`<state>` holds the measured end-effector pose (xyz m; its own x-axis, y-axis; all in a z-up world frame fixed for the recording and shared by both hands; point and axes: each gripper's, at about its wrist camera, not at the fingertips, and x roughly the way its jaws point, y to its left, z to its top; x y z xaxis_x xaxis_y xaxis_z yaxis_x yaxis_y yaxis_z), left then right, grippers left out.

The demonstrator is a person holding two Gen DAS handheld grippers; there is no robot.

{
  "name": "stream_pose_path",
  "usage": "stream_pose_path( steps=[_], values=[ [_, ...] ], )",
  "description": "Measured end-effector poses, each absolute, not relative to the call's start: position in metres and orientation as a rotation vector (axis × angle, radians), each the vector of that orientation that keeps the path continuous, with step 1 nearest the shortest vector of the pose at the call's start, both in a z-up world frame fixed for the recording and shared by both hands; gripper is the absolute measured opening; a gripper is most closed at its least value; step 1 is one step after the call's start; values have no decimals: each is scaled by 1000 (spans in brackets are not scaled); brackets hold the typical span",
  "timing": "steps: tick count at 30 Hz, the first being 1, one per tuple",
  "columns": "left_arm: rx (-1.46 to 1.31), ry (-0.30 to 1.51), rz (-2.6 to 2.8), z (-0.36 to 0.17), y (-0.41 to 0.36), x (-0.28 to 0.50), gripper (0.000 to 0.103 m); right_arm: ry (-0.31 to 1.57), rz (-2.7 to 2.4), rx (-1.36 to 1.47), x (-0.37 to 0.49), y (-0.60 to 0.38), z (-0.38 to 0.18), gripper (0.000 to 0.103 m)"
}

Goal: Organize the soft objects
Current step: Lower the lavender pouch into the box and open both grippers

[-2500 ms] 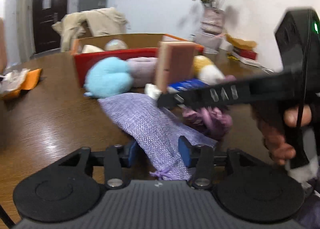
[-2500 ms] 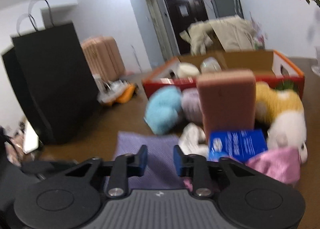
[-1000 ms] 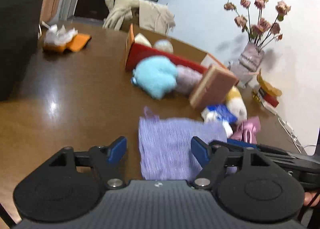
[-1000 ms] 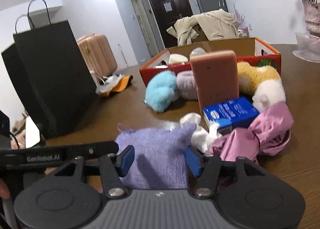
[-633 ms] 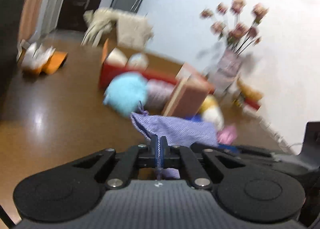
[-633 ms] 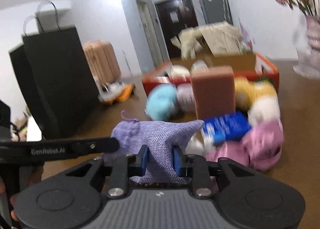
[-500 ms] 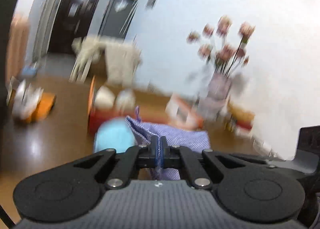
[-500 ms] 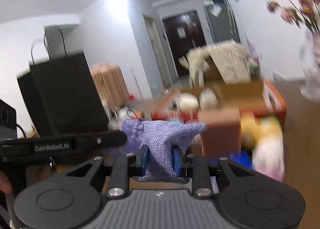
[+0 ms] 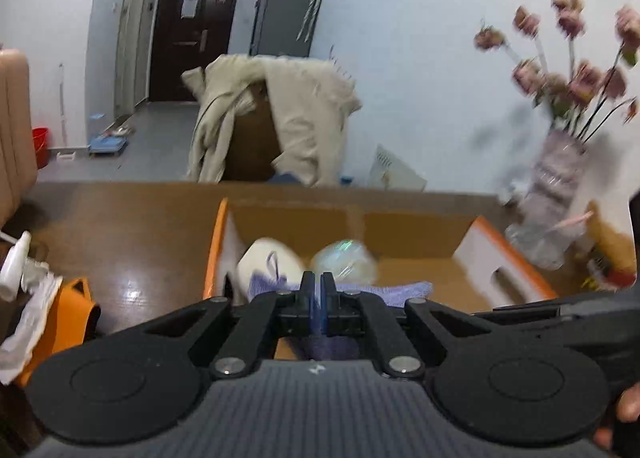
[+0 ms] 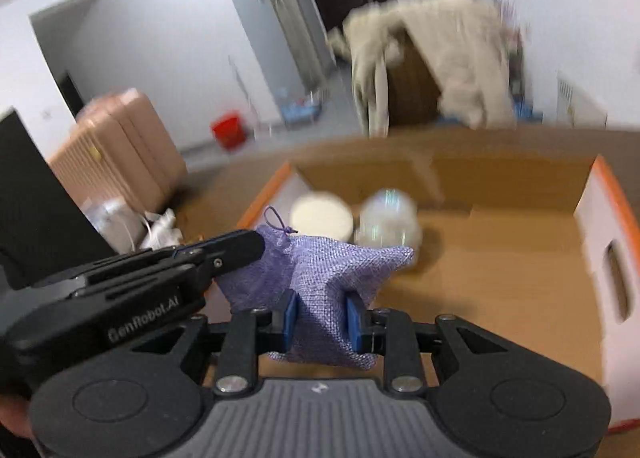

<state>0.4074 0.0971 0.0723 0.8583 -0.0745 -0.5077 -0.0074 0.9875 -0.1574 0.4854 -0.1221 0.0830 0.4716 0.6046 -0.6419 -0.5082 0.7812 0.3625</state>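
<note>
- Currently mid-transfer: woven lilac drawstring pouch (image 10: 320, 274) held in the air above the open cardboard box with orange rim (image 10: 612, 194), over its near-left part, not touching the floor of it.
- Left gripper (image 9: 318, 294) pinched fully together on one edge of the pouch; only a thin fold of lilac cloth visible between the blue pads, rest of the pouch spread just beyond them.
- Right gripper (image 10: 320, 316) closed part-way on the bunched lower portion of the same pouch; pads pressed into the fabric on both sides, a gap's worth of cloth between them.
- Seen from the right wrist view: left gripper's fingers clamped at the drawstring-neck end of the pouch, cord loop sticking up there.
- Already inside the box, toward its far-left corner: round cream-white cushion-like item (image 10: 322, 214) and pale iridescent wrapped ball (image 10: 388, 218), side by side, just beyond the pouch.
- Remainder of the box floor bare brown cardboard to the right of those two.
- Judged progress: two items stowed, pouch about to become the third; release by both grippers not yet done.
- Judged remaining: lower the pouch, open both grippers, then fetch whatever soft items lie outside the box; none of those visible now, so count left cannot be told.
- Outside the box on its left: crumpled white paper on an orange object (image 9: 52, 314), on the dark wooden table (image 9: 132, 242); status as task item unclear.
</note>
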Motion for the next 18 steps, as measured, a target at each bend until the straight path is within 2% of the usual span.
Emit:
stream_pose_path(
  steps=[4, 7, 11, 12, 13, 16, 18],
  values=[
    [-154, 571, -45, 58, 108, 402, 6, 904, 701, 80, 490, -112, 81, 29],
    [-141, 575, -39, 58, 112, 398, 10, 957, 710, 49, 494, -104, 76, 37],
    [-144, 556, 2, 70, 123, 387, 42, 919, 673, 53, 489, -111, 85, 63],
    [-140, 542, 2, 74, 125, 381, 45, 894, 667, 54, 486, -114, 89, 68],
    [-129, 532, -6, 79, 124, 377, 46, 873, 661, 54, 482, -117, 95, 68],
    [-103, 492, -19, 94, 120, 359, 57, 798, 633, 56, 467, -129, 116, 69],
    [-85, 458, -32, 105, 114, 346, 65, 728, 611, 60, 450, -139, 133, 75]
  ],
)
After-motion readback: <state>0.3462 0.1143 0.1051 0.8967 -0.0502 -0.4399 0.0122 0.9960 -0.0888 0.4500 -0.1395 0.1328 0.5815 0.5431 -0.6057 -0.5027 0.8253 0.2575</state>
